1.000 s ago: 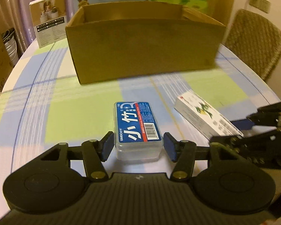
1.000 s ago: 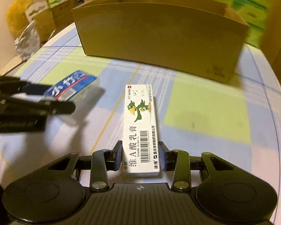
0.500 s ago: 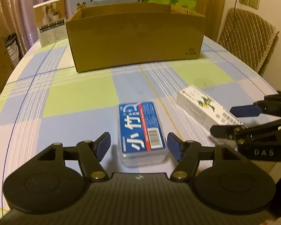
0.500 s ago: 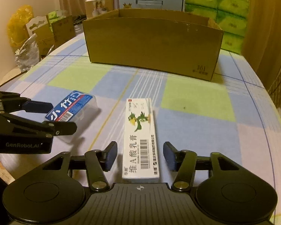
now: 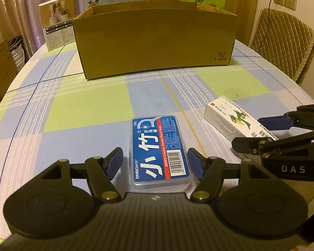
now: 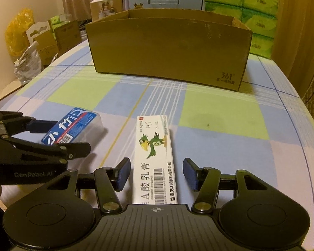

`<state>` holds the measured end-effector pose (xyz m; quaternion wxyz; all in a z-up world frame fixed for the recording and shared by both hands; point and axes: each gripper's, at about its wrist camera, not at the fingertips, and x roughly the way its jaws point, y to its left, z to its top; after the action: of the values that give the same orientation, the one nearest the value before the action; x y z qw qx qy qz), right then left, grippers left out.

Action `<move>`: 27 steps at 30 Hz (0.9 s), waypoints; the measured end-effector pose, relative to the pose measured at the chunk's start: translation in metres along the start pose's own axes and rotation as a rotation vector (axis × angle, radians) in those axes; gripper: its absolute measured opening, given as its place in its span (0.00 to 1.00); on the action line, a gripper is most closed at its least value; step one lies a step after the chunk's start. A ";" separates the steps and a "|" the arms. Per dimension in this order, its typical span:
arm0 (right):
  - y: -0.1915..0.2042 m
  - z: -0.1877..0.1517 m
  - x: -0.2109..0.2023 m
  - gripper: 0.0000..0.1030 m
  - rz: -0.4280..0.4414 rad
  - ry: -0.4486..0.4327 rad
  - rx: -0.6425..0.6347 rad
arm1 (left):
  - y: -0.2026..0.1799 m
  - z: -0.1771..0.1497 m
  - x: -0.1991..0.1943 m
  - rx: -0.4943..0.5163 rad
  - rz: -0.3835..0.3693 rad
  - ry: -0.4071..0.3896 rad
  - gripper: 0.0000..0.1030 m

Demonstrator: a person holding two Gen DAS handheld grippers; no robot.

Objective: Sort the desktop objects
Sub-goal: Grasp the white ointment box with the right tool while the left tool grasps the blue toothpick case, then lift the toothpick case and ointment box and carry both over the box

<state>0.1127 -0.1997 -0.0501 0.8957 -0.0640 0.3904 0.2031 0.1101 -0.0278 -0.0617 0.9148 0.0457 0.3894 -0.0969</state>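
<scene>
left gripper (image 5: 156, 162): jaws spread wide, level, low over the bench, blue pads facing inward | right gripper (image 6: 157, 172): jaws spread wide, level, low over the bench | pair: side by side, apart, both pointing forward

A clear plastic floss-pick case (image 5: 160, 151) with a blue label is lying flat on the checked tablecloth (image 5: 83, 108), its long side pointing toward the open cardboard box (image 5: 155, 41) standing farther back. Just to its right, apart from it, a white ointment carton (image 6: 155, 156) printed with a green bird is lying flat.
</scene>
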 end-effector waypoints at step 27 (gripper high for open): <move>0.008 0.001 0.009 0.35 -0.002 0.010 -0.047 | -0.004 -0.001 0.002 0.018 -0.015 0.024 0.51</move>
<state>0.1157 -0.1892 -0.0556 0.8922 -0.0864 0.3899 0.2110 0.1099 -0.0315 -0.0640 0.9089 0.0521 0.3997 -0.1070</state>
